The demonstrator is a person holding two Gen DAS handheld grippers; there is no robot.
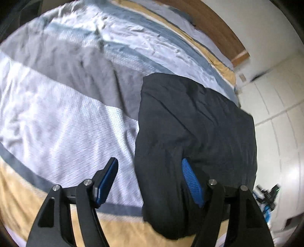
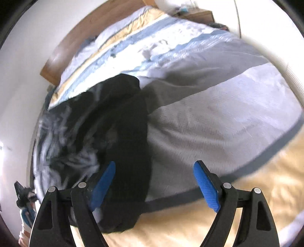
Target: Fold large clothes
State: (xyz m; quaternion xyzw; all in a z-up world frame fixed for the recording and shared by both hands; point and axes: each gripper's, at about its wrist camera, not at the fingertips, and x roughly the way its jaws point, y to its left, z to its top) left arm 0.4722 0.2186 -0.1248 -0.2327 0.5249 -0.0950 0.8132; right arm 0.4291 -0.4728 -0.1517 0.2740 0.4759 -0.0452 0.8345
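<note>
A large black garment (image 1: 193,133) lies bunched on the striped bed cover, near the bed's edge. In the left wrist view my left gripper (image 1: 150,167) is open, its blue pads wide apart; the right pad (image 1: 191,180) rests against the cloth and the left pad is over bare cover. In the right wrist view the same garment (image 2: 117,123) lies at the left, with pale markings on its left part. My right gripper (image 2: 154,169) is open; its left pad (image 2: 103,184) is over the cloth and its right pad is over the cover.
The bed cover (image 1: 62,117) has white, grey, blue and tan stripes. A wooden headboard (image 1: 218,28) stands at the far end. White floor tiles (image 1: 275,114) lie beside the bed. A wooden nightstand (image 2: 197,14) stands beyond the bed's far corner.
</note>
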